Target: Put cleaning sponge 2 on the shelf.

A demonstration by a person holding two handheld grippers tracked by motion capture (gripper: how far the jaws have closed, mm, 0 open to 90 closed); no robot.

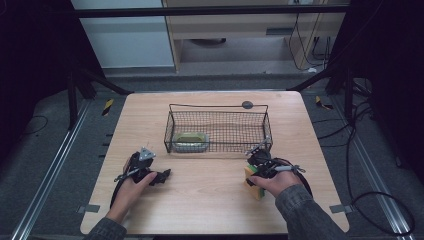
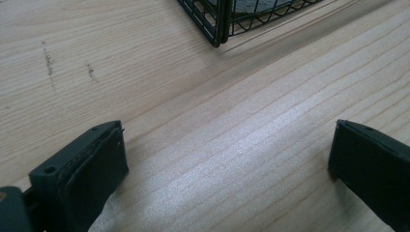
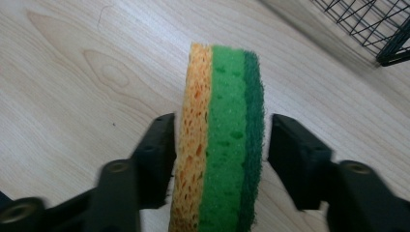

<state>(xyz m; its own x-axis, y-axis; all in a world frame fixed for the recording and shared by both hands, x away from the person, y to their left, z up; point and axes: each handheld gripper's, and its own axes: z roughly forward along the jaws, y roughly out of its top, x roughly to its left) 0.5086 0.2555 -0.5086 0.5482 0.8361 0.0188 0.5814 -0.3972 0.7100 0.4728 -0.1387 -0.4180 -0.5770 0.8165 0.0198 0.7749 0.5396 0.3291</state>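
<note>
Sponge point(image 3: 220, 140) is seen standing on edge between the jaws of the right gripper point(image 3: 220, 159), orange layer against one jaw and a small gap left on the dark green scouring side, so the jaws are set narrow around it and not visibly squeezing it yet. From above it is found at the near right of the table point(image 1: 210, 200), under the right hand point(image 1: 280, 181), just in front of the wire basket point(image 1: 218, 106). Light, soft handling is judged likely: the foam should give under pressure, so a hold across the flat faces, low and central, is suggested, with the rough face offering grip. Inside the basket, one pale green dish-like object point(image 1: 190, 141) is seen at its left end, the rest bare mesh. Left gripper point(image 2: 227, 159) is held low over the wood, jaws spread wide, nothing between them
</note>
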